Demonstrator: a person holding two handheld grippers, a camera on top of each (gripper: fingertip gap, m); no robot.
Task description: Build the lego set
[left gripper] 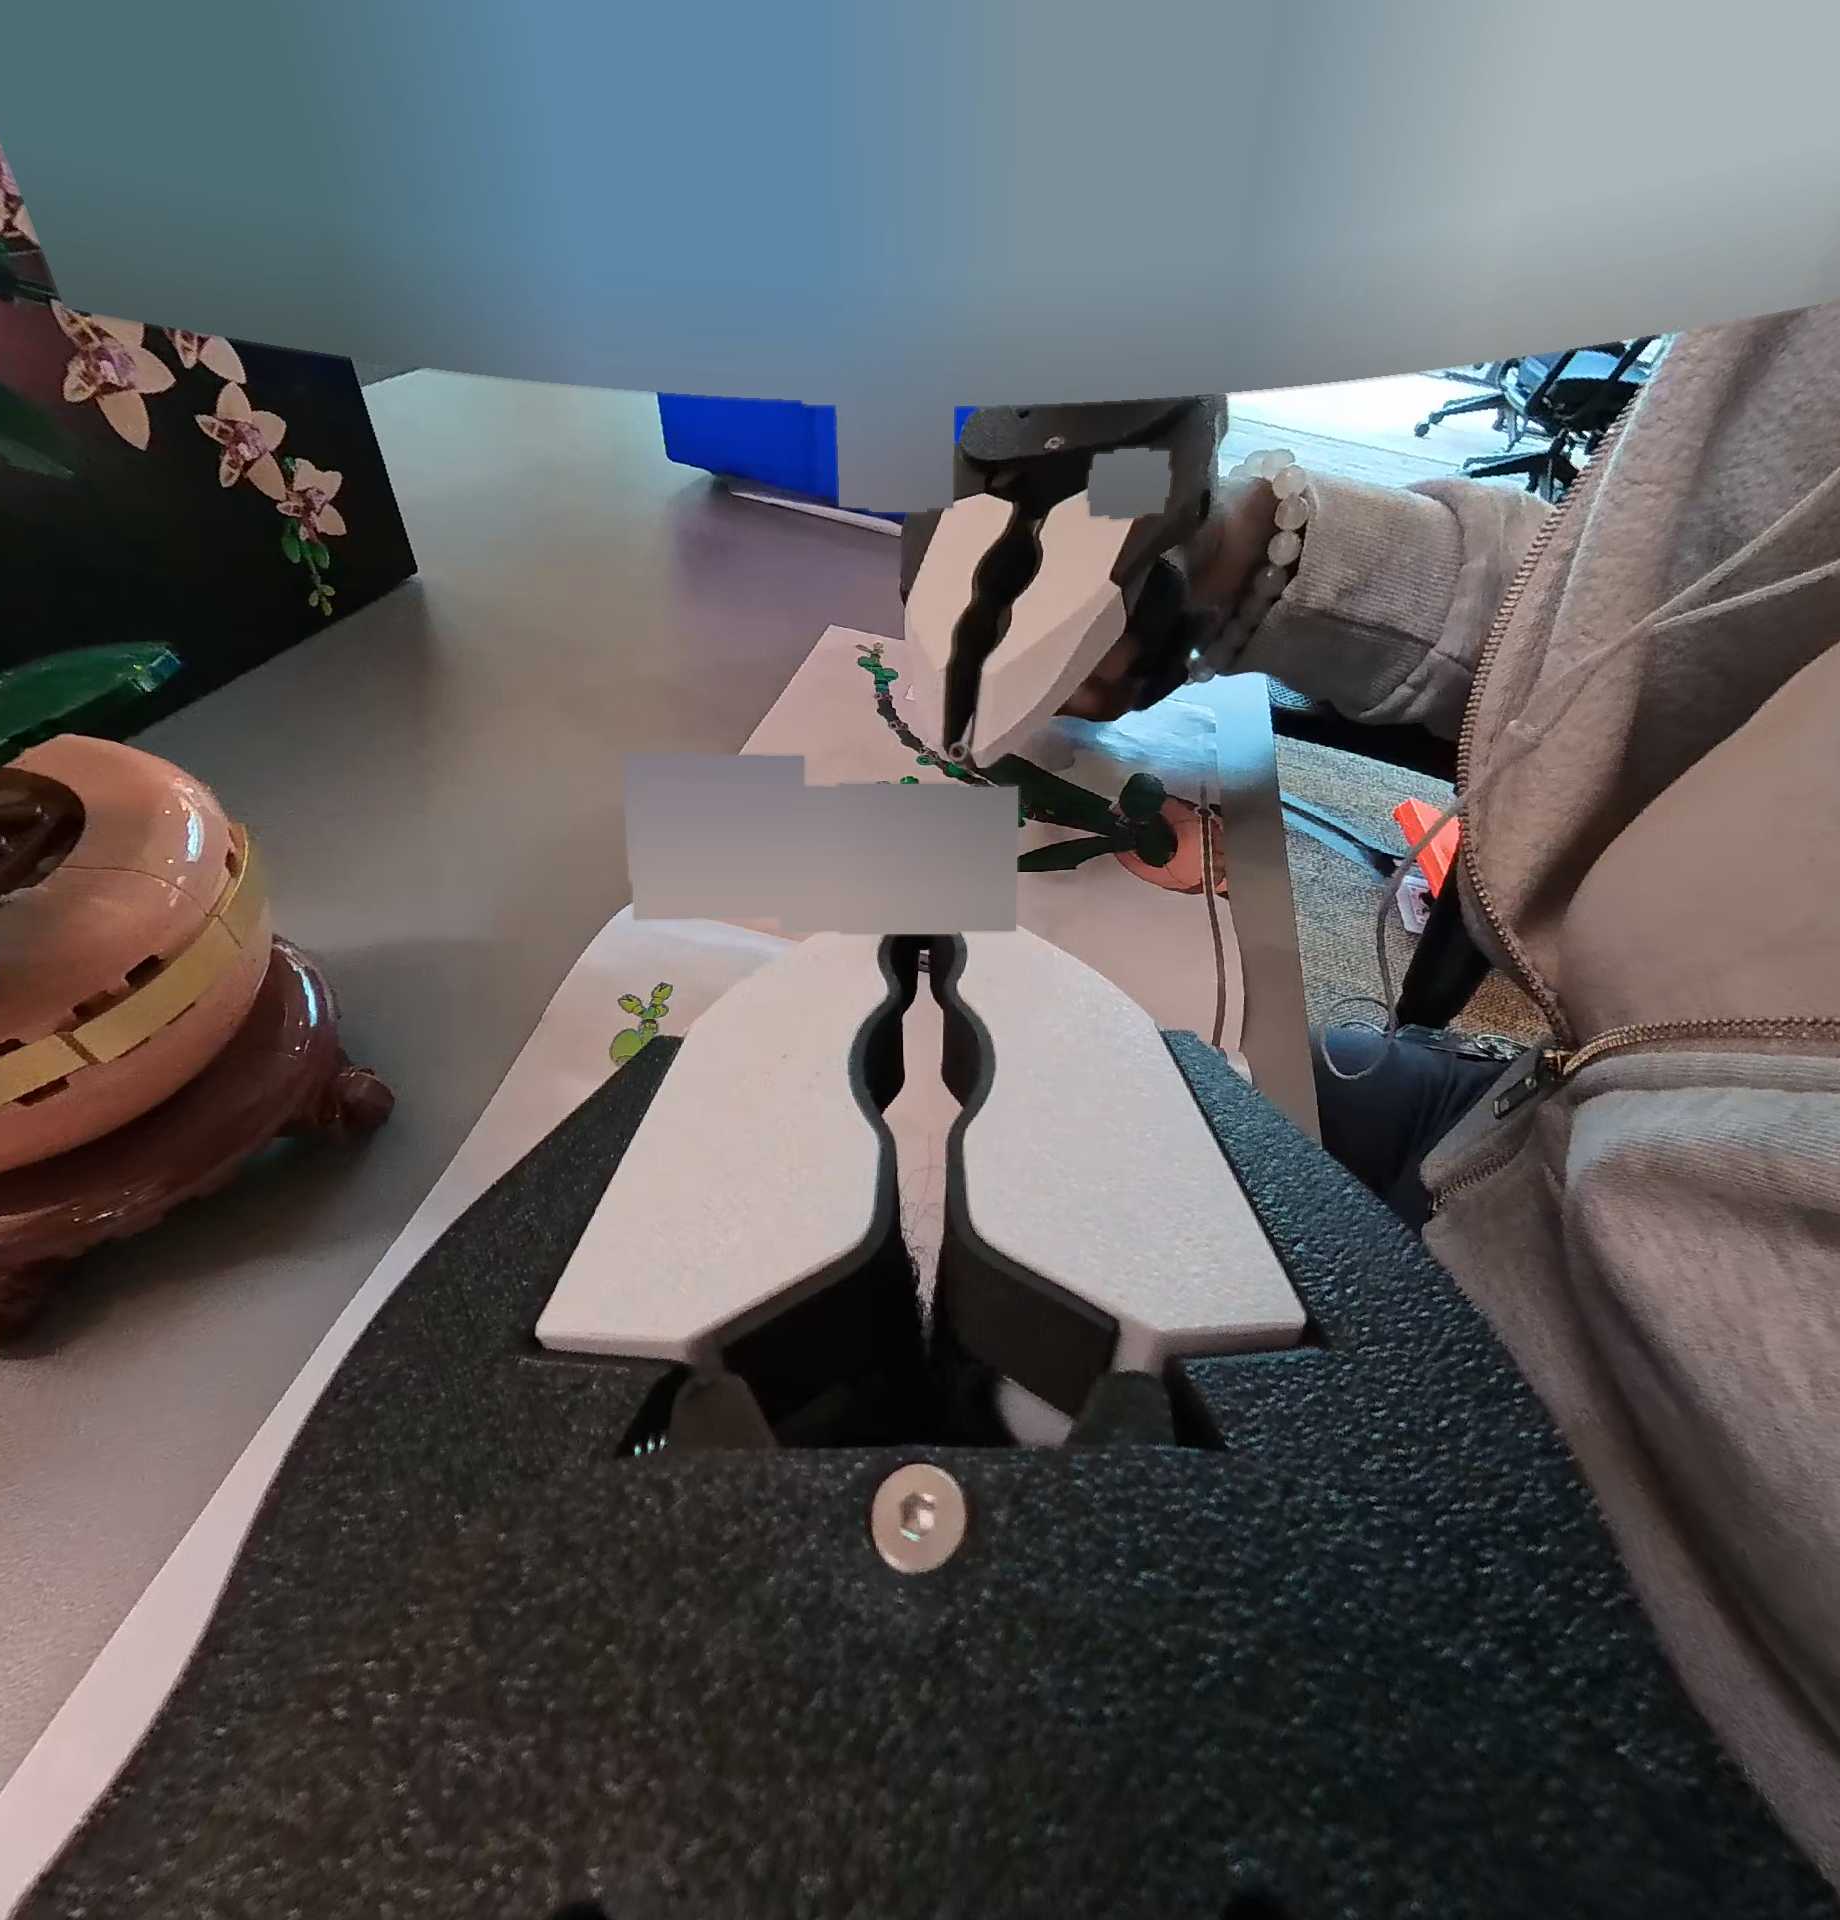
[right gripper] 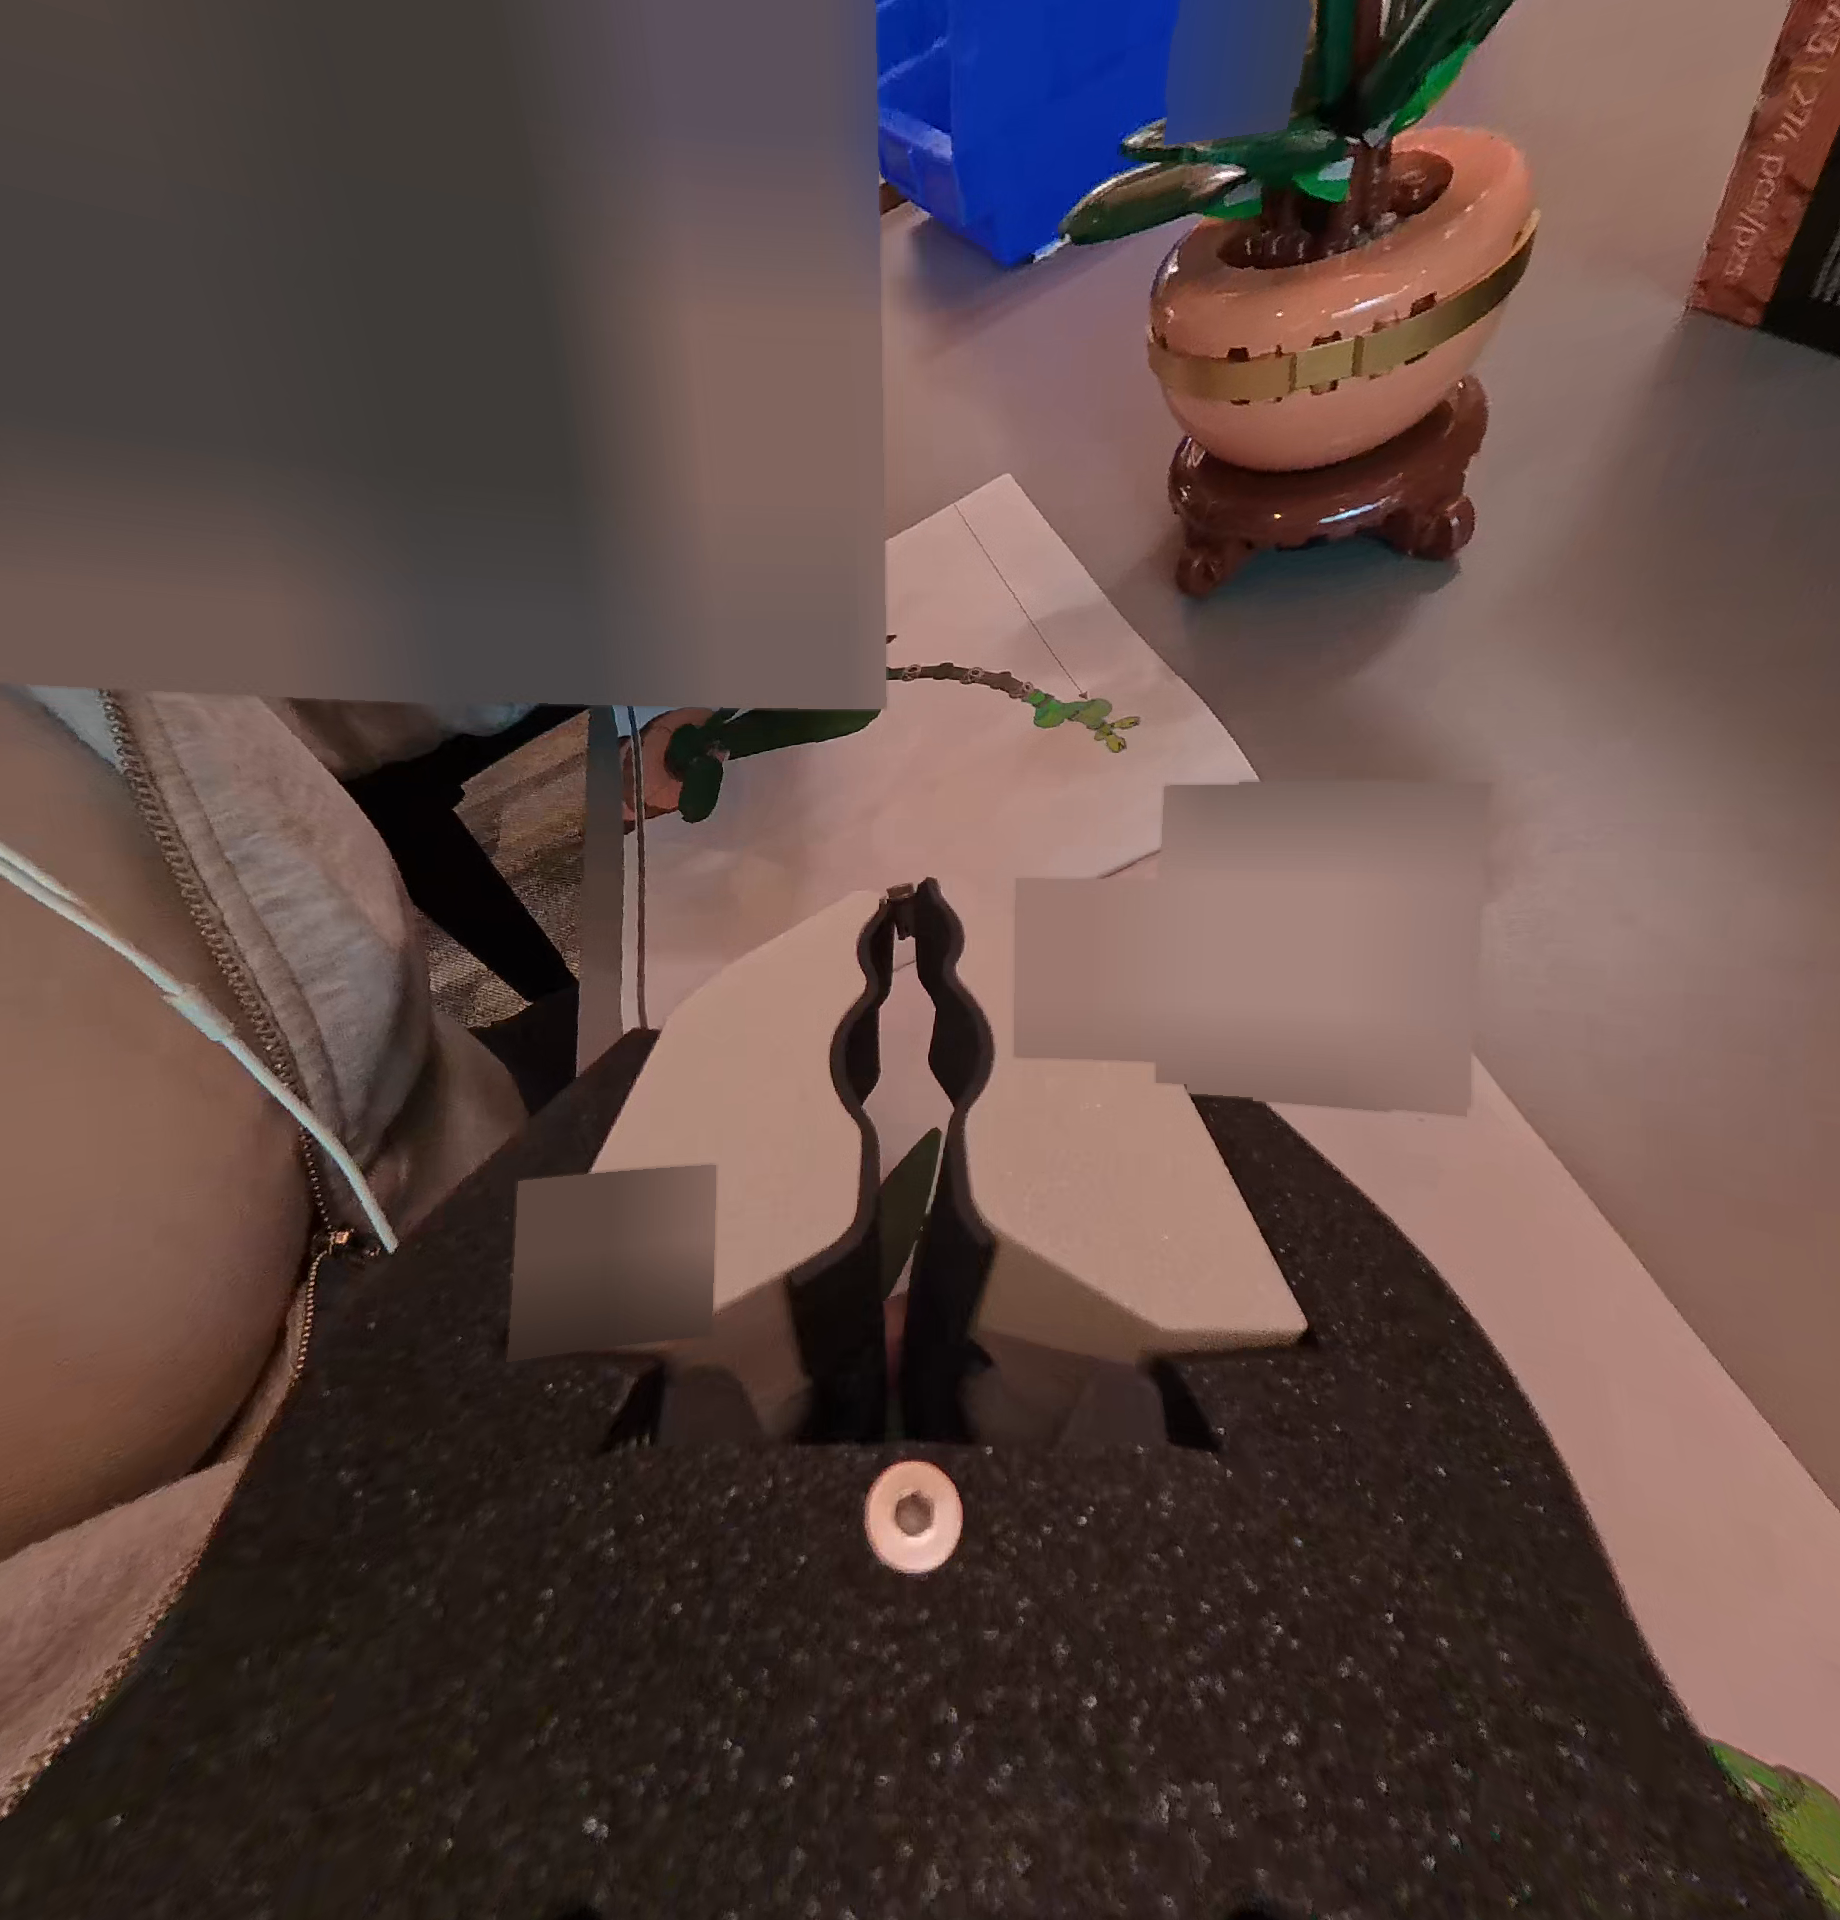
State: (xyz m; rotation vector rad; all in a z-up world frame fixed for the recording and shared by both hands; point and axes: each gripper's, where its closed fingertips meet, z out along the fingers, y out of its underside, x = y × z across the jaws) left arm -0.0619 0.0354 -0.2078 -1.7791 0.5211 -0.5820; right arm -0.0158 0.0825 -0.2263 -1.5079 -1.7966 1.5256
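Pink rounded brick-built pot (left gripper: 105, 935) with a gold band stands on a dark brown footed base at far left of the left wrist view, green leaves rising from it; a black box printed with orchid blooms (left gripper: 220, 468) stands behind. Grey tabletop (left gripper: 542, 582) carries a white printed sheet (left gripper: 1103, 935) showing a green stem and pot drawing. Left gripper (left gripper: 921, 940) hangs over the sheet's near part; its tips run under a blur patch, jaws drawn together as far as seen. Right gripper (left gripper: 960, 750) points down at the sheet, its fingers nipped on a tiny grey ring-like piece (right gripper: 900, 891). Person's grey zip jacket (left gripper: 1674, 935) fills the right side. Blue bin (right gripper: 999, 135) sits behind.
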